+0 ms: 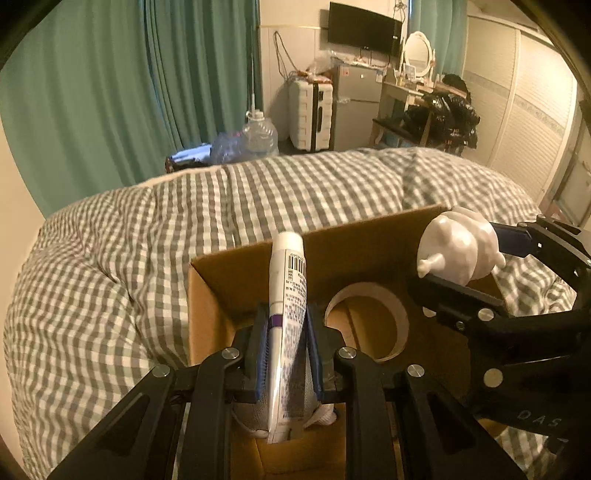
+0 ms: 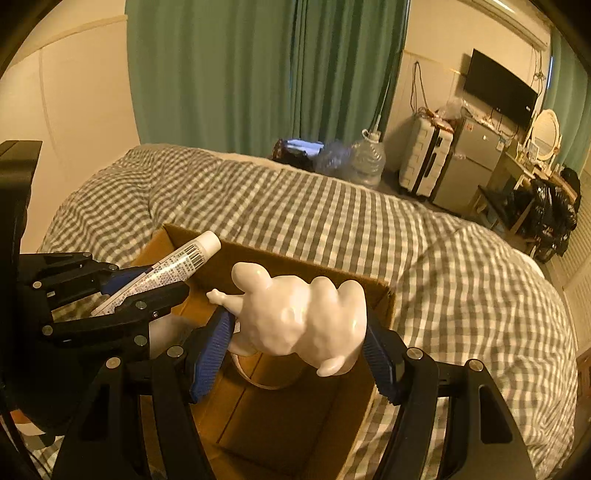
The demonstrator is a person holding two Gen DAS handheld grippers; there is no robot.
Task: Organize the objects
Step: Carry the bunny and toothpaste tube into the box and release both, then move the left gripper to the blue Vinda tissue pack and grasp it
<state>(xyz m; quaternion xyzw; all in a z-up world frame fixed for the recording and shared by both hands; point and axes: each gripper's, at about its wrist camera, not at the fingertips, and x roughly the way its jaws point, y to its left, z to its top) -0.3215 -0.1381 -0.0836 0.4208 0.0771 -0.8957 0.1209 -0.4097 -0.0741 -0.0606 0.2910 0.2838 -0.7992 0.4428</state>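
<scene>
My left gripper [image 1: 286, 350] is shut on a white tube [image 1: 288, 317] with a barcode and purple band, held upright over an open cardboard box [image 1: 207, 295]. The tube also shows in the right wrist view [image 2: 177, 266], with the left gripper [image 2: 147, 291] around it. My right gripper [image 2: 299, 343] is shut on a white glossy figurine [image 2: 299, 317], held above the box [image 2: 380, 295]. The figurine also shows in the left wrist view [image 1: 458, 247], with the right gripper [image 1: 480, 266] at the box's right side. A tape roll [image 1: 365, 321] and something white lie inside the box.
The box rests on a bed with a grey-and-white checked duvet [image 1: 110, 266]. Beyond the bed are green curtains [image 1: 110, 92], a water jug [image 1: 258, 134], a white suitcase [image 1: 310, 110], a small fridge [image 1: 356, 103], a dressing table with mirror [image 1: 417, 62] and a wall television [image 1: 364, 27].
</scene>
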